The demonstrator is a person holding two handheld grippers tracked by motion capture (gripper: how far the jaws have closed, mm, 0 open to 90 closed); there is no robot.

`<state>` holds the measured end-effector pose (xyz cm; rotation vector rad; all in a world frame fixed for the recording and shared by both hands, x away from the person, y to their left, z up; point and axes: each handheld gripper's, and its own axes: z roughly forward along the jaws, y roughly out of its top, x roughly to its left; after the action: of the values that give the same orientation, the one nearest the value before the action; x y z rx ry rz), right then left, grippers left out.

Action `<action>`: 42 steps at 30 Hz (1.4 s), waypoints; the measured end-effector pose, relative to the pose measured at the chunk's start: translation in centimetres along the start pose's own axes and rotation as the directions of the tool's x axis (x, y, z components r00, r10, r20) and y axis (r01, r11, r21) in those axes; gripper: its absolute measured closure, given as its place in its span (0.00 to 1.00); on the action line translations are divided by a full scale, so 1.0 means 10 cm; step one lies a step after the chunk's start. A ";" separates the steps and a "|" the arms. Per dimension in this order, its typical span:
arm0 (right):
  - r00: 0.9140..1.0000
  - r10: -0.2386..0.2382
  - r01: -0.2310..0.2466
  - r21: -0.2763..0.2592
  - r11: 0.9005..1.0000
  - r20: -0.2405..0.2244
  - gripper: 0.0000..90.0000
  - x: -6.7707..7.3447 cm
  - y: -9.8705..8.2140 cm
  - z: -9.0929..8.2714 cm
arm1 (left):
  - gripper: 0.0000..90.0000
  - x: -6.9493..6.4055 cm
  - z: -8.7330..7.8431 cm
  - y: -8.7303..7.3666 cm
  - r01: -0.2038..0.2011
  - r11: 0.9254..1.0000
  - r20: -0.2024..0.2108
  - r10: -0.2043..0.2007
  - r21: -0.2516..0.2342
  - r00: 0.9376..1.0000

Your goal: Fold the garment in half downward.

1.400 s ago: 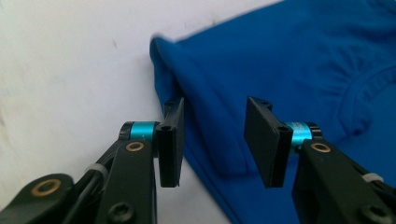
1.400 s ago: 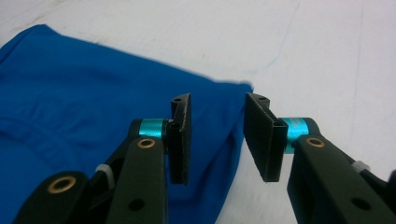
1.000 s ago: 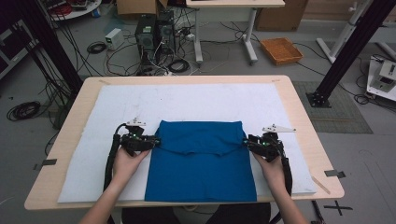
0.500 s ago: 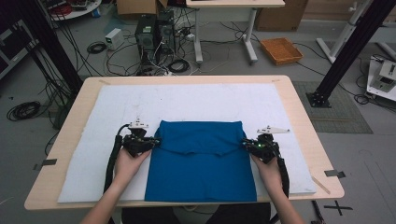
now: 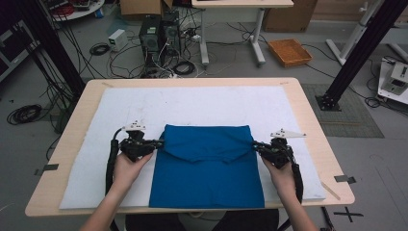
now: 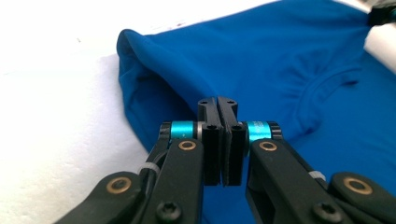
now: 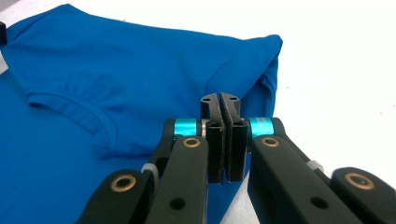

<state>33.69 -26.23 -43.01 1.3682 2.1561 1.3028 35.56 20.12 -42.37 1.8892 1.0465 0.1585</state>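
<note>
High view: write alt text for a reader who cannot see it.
A person's two grippers pinch the left and right edges of a folded blue shirt on a white mat covering a wooden table.

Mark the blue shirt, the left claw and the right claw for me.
blue shirt (image 5: 207, 178): high view, flat lower panel of the cloth.
left claw (image 5: 160, 141): high view, tips shut at the shirt's left edge.
right claw (image 5: 255, 144): high view, tips shut at the shirt's right edge.

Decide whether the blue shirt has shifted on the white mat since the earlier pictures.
No. The blue shirt lies in the same spot on the white mat, its hem at the mat's near edge.
</note>
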 end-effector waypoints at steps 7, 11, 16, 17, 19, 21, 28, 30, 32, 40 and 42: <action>1.000 -0.009 0.009 0.003 1.000 -0.019 0.99 0.06 0.01 -0.11 | 0.98 -0.11 -0.13 0.04 -0.014 1.000 0.030 0.014 -0.006 0.999; 0.999 -0.022 0.022 -0.006 1.000 -0.025 0.99 0.12 0.00 -0.19 | 0.98 -0.18 -0.20 0.02 -0.021 1.000 0.045 0.021 -0.013 0.999; 0.999 -0.032 0.032 -0.006 0.999 -0.035 0.99 0.17 -0.02 -0.30 | 0.98 -0.27 -0.28 -0.01 -0.035 0.999 0.070 0.036 -0.014 0.997; 0.999 -0.033 0.032 -0.006 0.999 -0.039 0.99 0.18 -0.02 -0.31 | 0.98 -0.28 -0.30 -0.01 -0.034 0.999 0.074 0.035 -0.013 0.997; 0.998 -0.039 0.038 -0.007 0.999 -0.041 0.99 0.20 -0.03 -0.35 | 0.98 -0.31 -0.33 -0.02 -0.037 0.999 0.083 0.038 -0.012 0.996; 0.998 -0.042 0.042 -0.007 0.999 -0.043 0.99 0.23 -0.05 -0.40 | 0.98 -0.33 -0.36 -0.04 -0.040 0.999 0.089 0.042 -0.015 0.995; 0.997 -0.050 0.050 -0.013 0.999 -0.056 0.99 0.29 -0.12 -0.53 | 0.98 -0.40 -0.47 -0.12 -0.049 0.999 0.105 0.050 -0.008 0.993; 0.996 -0.056 0.055 -0.016 0.998 -0.066 0.99 0.32 -0.15 -0.57 | 0.98 -0.43 -0.51 -0.15 -0.055 0.998 0.114 0.054 -0.001 0.992; 0.996 -0.060 0.059 -0.014 0.998 -0.073 0.99 0.36 -0.18 -0.61 | 0.98 -0.46 -0.54 -0.18 -0.055 0.998 0.124 0.055 0.000 0.991; 0.992 -0.073 0.072 -0.008 0.997 -0.100 0.99 0.47 -0.31 -0.77 | 0.98 -0.56 -0.68 -0.32 -0.051 0.999 0.172 0.049 0.007 0.984; 0.992 -0.074 0.074 -0.007 0.997 -0.104 0.99 0.50 -0.34 -0.82 | 0.98 -0.57 -0.71 -0.35 -0.045 0.999 0.179 0.042 0.013 0.983</action>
<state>23.96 -27.04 -40.10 1.2321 2.2482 1.3770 26.32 21.44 -39.49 1.9040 0.8871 0.0044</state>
